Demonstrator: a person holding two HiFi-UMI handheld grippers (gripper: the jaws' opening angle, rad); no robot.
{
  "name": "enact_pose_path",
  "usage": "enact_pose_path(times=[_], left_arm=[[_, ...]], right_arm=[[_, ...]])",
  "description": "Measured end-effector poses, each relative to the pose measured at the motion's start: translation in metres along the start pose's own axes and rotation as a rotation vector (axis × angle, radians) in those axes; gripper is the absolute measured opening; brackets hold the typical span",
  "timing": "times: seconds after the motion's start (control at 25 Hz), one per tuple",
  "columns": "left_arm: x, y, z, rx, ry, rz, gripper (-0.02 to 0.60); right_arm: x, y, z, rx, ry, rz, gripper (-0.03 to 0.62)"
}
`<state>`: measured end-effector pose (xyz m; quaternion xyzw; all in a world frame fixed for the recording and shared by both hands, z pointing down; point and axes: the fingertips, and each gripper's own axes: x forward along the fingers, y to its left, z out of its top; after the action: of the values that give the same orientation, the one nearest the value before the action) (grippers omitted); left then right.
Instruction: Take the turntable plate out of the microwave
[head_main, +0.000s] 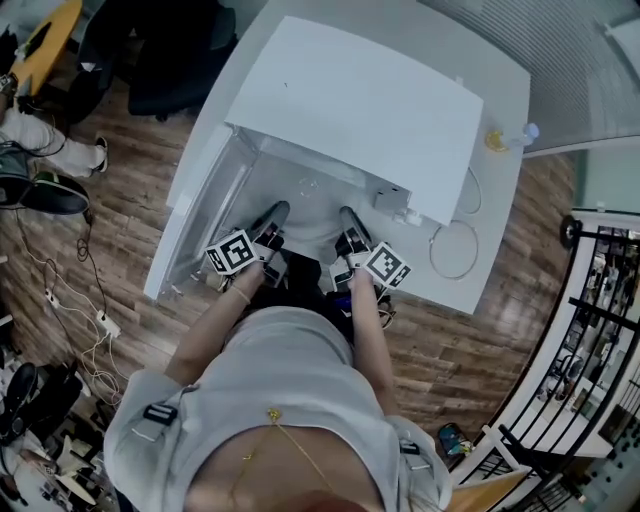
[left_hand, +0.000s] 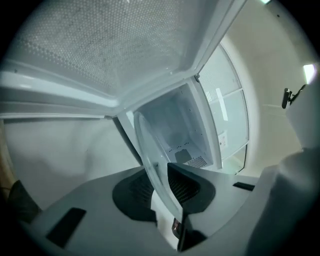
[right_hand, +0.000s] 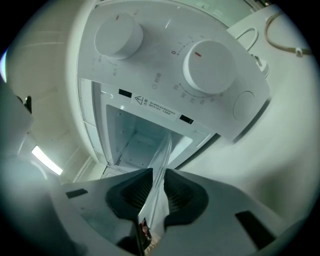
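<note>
The clear glass turntable plate (head_main: 309, 203) hangs in front of the open white microwave (head_main: 360, 100), held by its two sides. My left gripper (head_main: 272, 222) is shut on its left rim. My right gripper (head_main: 348, 226) is shut on its right rim. In the left gripper view the plate (left_hand: 152, 155) runs edge-on between the dark pads (left_hand: 187, 186), with the bare cavity (left_hand: 180, 130) behind it; my left gripper (left_hand: 161, 180) clamps it. In the right gripper view the plate (right_hand: 161, 160) sits between the jaws of my right gripper (right_hand: 156, 186), below the two control knobs (right_hand: 207, 67).
The microwave door (head_main: 195, 215) swings out to the left, beside my left arm. The microwave stands on a white table (head_main: 500, 90) with a white cable loop (head_main: 455, 250) and a small yellow item (head_main: 495, 140) on its right part. A black railing (head_main: 590, 330) stands at the right.
</note>
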<state>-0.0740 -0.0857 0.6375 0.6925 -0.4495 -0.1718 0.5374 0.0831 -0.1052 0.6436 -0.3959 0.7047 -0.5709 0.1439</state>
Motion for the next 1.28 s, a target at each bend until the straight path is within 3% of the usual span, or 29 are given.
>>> enact_pose_path(times=[0.24, 0.52, 0.72, 1.28], left_arm=[[-0.020, -0.014, -0.007, 0.017, -0.011, -0.037, 0.091], [-0.042, -0.031, -0.001, 0.043, 0.001, -0.079, 0.092], [-0.067, -0.049, 0.005, 0.081, 0.009, -0.106, 0.095], [-0.112, -0.102, 0.014, 0.131, 0.064, -0.223, 0.094]], right_arm=[[-0.017, 0.016, -0.008, -0.017, -0.003, 0.027, 0.075], [-0.026, 0.058, -0.017, -0.077, -0.049, 0.122, 0.078], [-0.046, 0.071, -0.032, -0.056, -0.086, 0.061, 0.077], [-0.088, 0.145, -0.046, -0.163, -0.203, 0.127, 0.080]])
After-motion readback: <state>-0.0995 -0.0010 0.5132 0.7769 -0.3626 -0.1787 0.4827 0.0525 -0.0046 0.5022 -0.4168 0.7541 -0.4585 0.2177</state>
